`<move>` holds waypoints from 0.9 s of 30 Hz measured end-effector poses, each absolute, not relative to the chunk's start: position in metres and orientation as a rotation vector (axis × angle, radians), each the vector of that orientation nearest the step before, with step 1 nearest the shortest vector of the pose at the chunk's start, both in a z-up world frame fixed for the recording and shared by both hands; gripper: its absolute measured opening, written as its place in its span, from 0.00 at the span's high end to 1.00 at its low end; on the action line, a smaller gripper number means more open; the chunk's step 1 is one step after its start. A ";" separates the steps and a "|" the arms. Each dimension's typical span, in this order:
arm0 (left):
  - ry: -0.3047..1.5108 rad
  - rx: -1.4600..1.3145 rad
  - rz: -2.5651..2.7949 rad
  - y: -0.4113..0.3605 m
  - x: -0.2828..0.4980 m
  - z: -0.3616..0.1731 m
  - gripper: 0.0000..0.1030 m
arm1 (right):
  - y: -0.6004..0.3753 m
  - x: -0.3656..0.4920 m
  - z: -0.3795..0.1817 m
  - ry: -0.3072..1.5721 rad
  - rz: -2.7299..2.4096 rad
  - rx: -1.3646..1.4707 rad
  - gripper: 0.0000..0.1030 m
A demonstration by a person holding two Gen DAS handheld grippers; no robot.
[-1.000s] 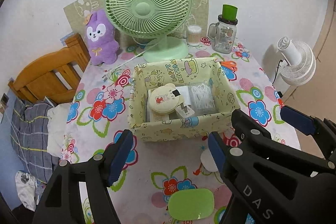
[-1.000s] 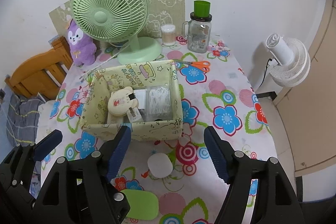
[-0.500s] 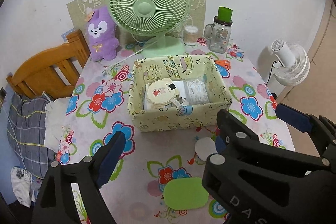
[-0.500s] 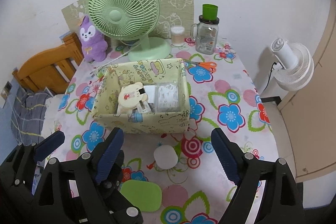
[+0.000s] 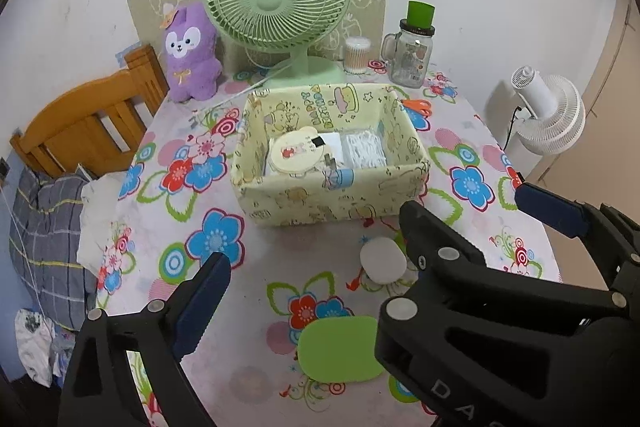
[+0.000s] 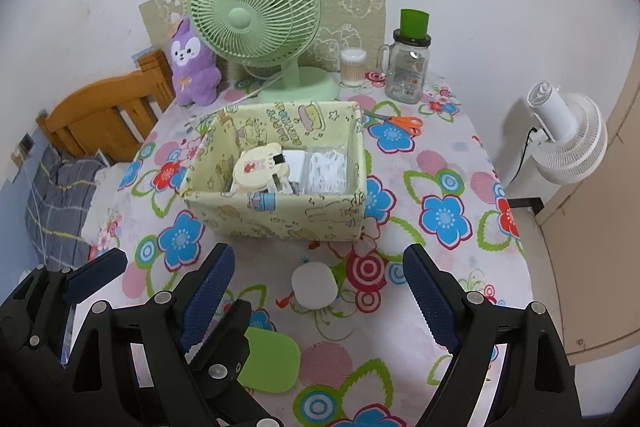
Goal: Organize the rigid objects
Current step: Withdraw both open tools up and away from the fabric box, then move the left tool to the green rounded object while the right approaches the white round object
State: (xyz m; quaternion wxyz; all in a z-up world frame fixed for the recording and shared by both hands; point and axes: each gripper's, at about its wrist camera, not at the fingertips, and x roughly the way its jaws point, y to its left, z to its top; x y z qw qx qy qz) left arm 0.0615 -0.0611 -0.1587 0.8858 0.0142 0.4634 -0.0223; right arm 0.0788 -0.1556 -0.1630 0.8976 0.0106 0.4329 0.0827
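Note:
A yellow cartoon-print box (image 5: 332, 201) (image 6: 280, 217) stands mid-table and holds a round bear-shaped case (image 5: 294, 155) (image 6: 260, 165) and a clear packet of white items (image 5: 366, 151) (image 6: 326, 171). In front of it lie a white round puck (image 5: 382, 261) (image 6: 314, 285) and a flat green oval case (image 5: 340, 349) (image 6: 272, 359). My left gripper (image 5: 316, 267) is open and empty above the near table. My right gripper (image 6: 316, 279) is open and empty, its fingers either side of the puck but above it.
A green desk fan (image 5: 280, 7), purple plush (image 5: 192, 55), cotton-swab jar (image 5: 357, 55) and glass jar with green lid (image 5: 412, 55) line the back. Orange scissors (image 6: 400, 123) lie right of the box. A wooden chair (image 5: 84, 123) stands left, a white floor fan (image 5: 548, 115) right.
Both grippers have drawn back and up from the box, so more of the table shows. Both stay open and empty. The objects have not moved.

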 end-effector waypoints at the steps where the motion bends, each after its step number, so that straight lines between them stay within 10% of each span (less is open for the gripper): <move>1: 0.964 0.028 -0.047 -0.062 0.061 -0.160 0.06 | -0.156 0.078 -0.164 0.899 0.176 0.022 0.14; 27: 1.047 -0.029 -0.072 -0.070 0.041 -0.233 0.06 | -0.163 0.059 -0.233 0.942 0.172 -0.016 0.14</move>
